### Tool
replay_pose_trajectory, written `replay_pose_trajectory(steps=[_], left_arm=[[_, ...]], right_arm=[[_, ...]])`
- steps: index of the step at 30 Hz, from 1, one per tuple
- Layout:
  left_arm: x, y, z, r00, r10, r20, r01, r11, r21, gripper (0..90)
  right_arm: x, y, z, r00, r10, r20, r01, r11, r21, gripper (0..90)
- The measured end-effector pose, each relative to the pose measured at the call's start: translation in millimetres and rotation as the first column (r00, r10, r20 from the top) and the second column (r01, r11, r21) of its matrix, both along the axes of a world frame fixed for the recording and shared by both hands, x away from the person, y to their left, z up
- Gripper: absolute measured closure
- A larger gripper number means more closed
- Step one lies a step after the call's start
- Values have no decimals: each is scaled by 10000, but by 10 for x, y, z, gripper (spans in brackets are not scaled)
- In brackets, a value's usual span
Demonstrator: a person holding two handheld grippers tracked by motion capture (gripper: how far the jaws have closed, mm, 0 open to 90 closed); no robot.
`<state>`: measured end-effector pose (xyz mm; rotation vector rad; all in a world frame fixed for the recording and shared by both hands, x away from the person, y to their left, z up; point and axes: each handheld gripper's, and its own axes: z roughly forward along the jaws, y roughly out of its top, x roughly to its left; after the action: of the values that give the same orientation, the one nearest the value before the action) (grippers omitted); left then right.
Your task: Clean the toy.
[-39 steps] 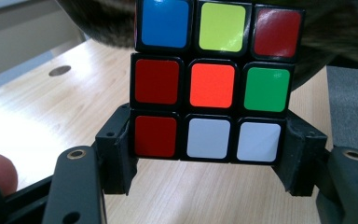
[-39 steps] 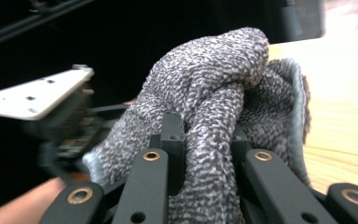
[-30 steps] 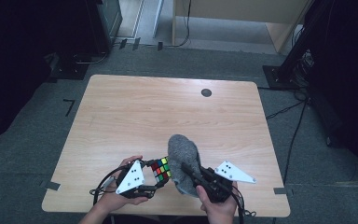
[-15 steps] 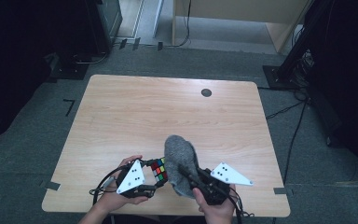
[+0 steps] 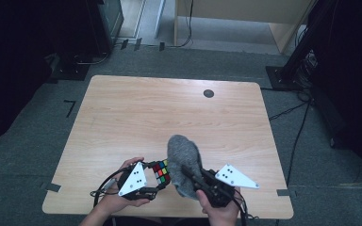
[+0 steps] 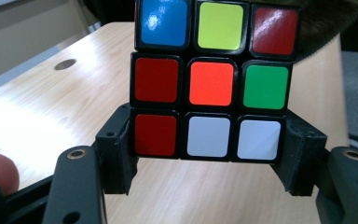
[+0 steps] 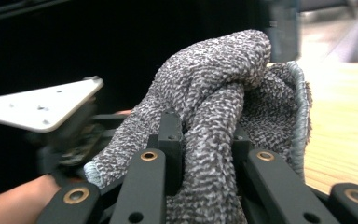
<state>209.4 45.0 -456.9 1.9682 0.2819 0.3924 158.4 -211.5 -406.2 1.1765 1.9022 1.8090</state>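
Observation:
A colour puzzle cube (image 6: 209, 77) with red, white, green, blue and yellow stickers is clamped by its bottom row between the jaws of my left gripper (image 6: 209, 161). In the high view the cube (image 5: 160, 172) sits near the table's front edge with my left gripper (image 5: 156, 181) shut on it. My right gripper (image 7: 207, 154) is shut on a bunched grey knitted cloth (image 7: 223, 98). That cloth (image 5: 184, 162) stands up from my right gripper (image 5: 192, 178) and leans against the cube's right side.
The wooden table (image 5: 169, 113) stretches away behind both hands, with a small dark round grommet (image 5: 209, 93) near its far edge. Tape marks sit at the front corners. Dark floor, cables and equipment stands surround the table.
The grey cloth has shifted slightly left, closer against the cube. The left gripper and cube stay where they were.

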Motion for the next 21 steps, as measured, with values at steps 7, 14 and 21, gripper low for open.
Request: replay_pose_trajectory(steps=[7, 14, 21], left_arm=[[14, 61, 72, 9999, 71, -107, -74, 9995, -291, 343], [33, 56, 55, 9998, 156, -125, -158, 9998, -146, 343], [-7, 19, 61, 9999, 108, 37, -109, 9999, 76, 343]], right_arm=[[117, -83, -161, 9928, -879, -808, 851, 9956, -383, 766], [37, -83, -43, 9959, -889, -136, 884, 9956, -316, 764], [55, 22, -119, 9973, -701, -204, 685, 9950, -725, 761]])
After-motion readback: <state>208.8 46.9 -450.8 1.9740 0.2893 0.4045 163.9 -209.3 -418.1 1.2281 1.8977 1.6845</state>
